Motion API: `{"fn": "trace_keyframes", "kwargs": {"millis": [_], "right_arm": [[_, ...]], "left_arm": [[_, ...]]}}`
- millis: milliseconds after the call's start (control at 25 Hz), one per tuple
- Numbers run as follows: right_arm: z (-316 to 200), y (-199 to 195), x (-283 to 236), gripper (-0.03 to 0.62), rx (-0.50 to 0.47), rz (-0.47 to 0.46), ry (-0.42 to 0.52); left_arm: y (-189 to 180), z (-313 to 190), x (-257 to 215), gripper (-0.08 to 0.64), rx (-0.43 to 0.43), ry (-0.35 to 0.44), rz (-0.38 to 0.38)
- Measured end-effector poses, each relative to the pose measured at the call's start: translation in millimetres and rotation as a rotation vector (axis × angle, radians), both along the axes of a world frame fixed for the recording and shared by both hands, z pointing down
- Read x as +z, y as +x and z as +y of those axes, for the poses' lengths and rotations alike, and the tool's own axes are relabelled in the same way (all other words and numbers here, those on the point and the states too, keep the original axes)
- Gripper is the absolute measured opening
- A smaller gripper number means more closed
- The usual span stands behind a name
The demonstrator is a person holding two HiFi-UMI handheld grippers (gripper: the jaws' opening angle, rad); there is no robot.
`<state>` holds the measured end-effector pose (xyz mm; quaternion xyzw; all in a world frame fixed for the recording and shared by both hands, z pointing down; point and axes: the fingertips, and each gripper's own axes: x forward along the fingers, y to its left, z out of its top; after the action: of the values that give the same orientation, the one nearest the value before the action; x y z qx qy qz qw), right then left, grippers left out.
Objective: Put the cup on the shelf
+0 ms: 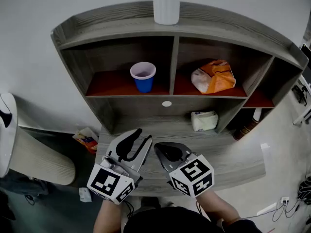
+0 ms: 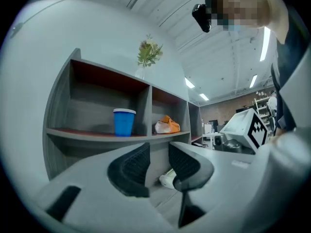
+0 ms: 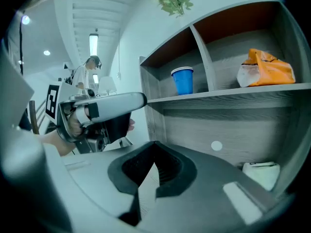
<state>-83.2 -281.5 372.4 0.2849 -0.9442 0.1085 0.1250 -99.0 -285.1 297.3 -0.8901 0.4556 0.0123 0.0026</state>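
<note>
Now the left tongs (image 1: 145,134) hang over the desk (image 1: 233,155) with just a thin gap between the jaws and nothing in them. Up on the shelf (image 1: 121,96), the blue cup (image 1: 143,76) stands upright in the left box, well apart from both tongs. Next, the right tongs (image 1: 158,148) are closed tight and empty, and an orange bag (image 1: 215,76) lies in the box right of the cup.

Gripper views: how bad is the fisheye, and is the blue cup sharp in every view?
Head view: even light, blue cup crisp, shelf top bowed by the wide lens. Left gripper view: heavy fisheye, black corners, ceiling lights blown out, cup sharp. Right gripper view: same dark corners, shelf boards curved, cup small but clear.
</note>
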Motion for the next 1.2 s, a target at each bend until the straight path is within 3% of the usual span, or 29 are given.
{"fn": "trace_keyframes", "kwargs": {"millis": [160,480,680,880,1200], "right_arm": [[8,6,5,0.0,0.007,0.008,0.006],[18,17,14,0.0,0.033,-0.017,0.007],[25,22,23,0.0,0.053,-0.037,0.002],[31,28,34,0.0,0.065,-0.039,-0.019],[36,31,39,0.0,0.083,-0.036,-0.029]], "left_arm": [[10,14,23,0.089,0.021,-0.082,0.068],[7,30,60,0.054,-0.084,-0.132,0.01],[14,47,83,0.052,-0.068,-0.206,0.036],[13,57,97,0.052,-0.107,-0.222,0.016],[20,59,106,0.052,-0.067,-0.246,-0.025]]}}
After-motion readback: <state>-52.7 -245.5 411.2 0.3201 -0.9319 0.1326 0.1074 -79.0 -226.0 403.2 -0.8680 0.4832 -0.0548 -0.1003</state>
